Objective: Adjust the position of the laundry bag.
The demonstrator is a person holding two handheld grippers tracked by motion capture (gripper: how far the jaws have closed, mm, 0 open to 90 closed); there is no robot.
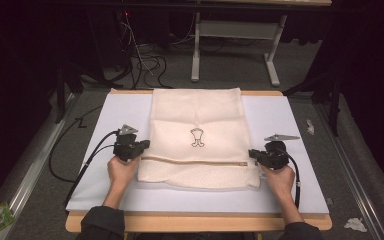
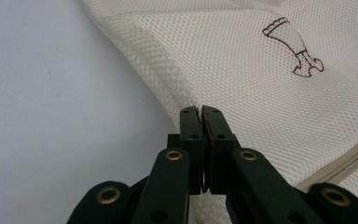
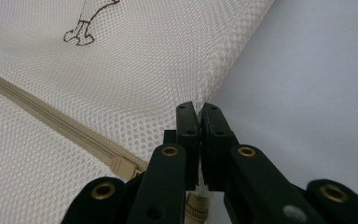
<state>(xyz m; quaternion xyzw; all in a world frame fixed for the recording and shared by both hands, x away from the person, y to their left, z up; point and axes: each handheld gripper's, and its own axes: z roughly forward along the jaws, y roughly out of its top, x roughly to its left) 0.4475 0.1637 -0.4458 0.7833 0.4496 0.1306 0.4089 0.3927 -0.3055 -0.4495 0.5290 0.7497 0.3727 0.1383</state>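
On the white surface, both grippers' fingers pinch the cream mesh zippered bag: left gripper, right gripper, clamped at opposite side edges.

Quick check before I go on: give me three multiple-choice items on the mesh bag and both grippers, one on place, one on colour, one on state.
1. Where does the left gripper meet the mesh bag?
A. at its left edge
B. at its far edge
C. on the printed mark

2. What colour is the mark printed on the bag?
A. green
B. brown
C. blue

3. How do the right gripper's jaws stand?
A. wide open
B. shut on the bag's edge
C. shut on nothing

Key:
1 A, the left gripper view shows the jaws on that edge.
2 B, brown outline.
3 B, mesh sits pinched between them.
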